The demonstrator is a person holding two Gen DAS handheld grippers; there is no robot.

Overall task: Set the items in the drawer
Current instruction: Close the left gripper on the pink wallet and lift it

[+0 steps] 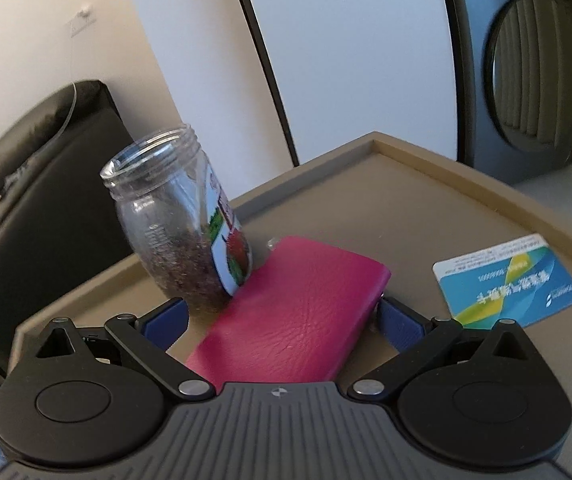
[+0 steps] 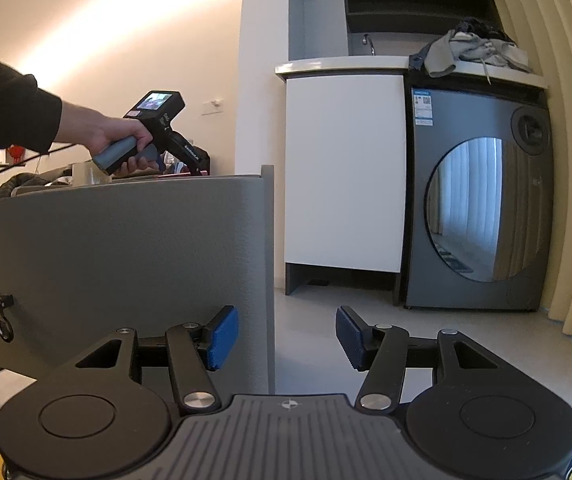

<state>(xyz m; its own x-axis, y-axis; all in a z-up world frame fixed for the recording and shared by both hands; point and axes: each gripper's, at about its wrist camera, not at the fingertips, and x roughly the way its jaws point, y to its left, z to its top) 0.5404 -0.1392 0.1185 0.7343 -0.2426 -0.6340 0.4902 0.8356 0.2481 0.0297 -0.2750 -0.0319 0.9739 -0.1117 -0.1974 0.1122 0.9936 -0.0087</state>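
The grey cabinet point(image 2: 126, 264) fills the right wrist view, its front shut, no open drawer to be seen. On its tan surface point(image 1: 426, 200) stand a lidless glass jar point(image 1: 178, 216) touching a magenta wallet point(image 1: 298, 312), a blue card point(image 1: 510, 280) just beside. The left gripper point(image 1: 282, 316) straddles the wallet, jaws wide, blue pads either side, not yet clamped: the pick-up step, I'd say. Next: close squarely without knocking the jar. The right gripper point(image 2: 286, 336) hangs low before the cabinet, spread and empty.
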